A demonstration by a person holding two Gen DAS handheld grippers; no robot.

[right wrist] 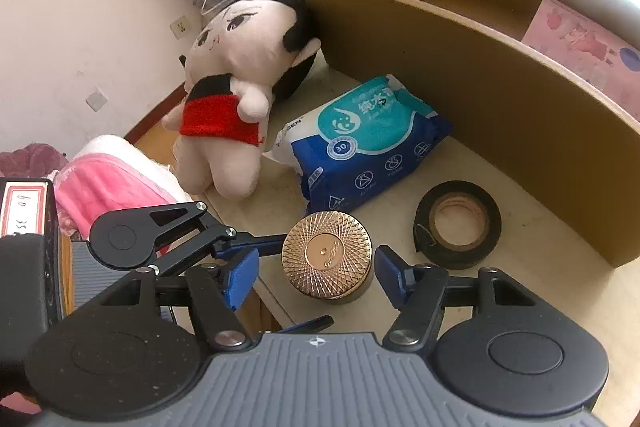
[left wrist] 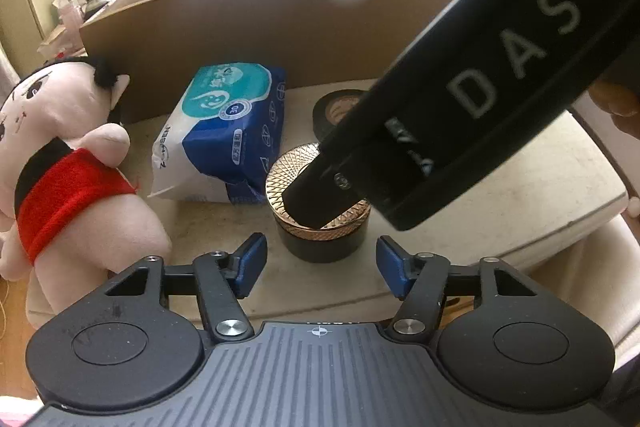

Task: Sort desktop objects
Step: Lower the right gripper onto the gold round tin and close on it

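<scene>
A black jar (right wrist: 329, 267) with a gold, diamond-patterned lid stands near the worktop's (right wrist: 500, 307) front edge. The right hand-held gripper (right wrist: 316, 273) straddles the lid, jaws apart, pads not seen pressing. The left hand-held gripper (left wrist: 322, 265) sits open before the jar. Behind: a cardboard box (right wrist: 500, 83), plush doll (right wrist: 240, 75), wipes pack (right wrist: 360, 143), black tape roll (right wrist: 458, 225).

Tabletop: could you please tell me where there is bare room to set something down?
Bare tabletop lies right of the tape roll, along the cardboard box wall. The box floor left of the pink sheet is free. Doll, wipes pack and jar crowd the left.
</scene>
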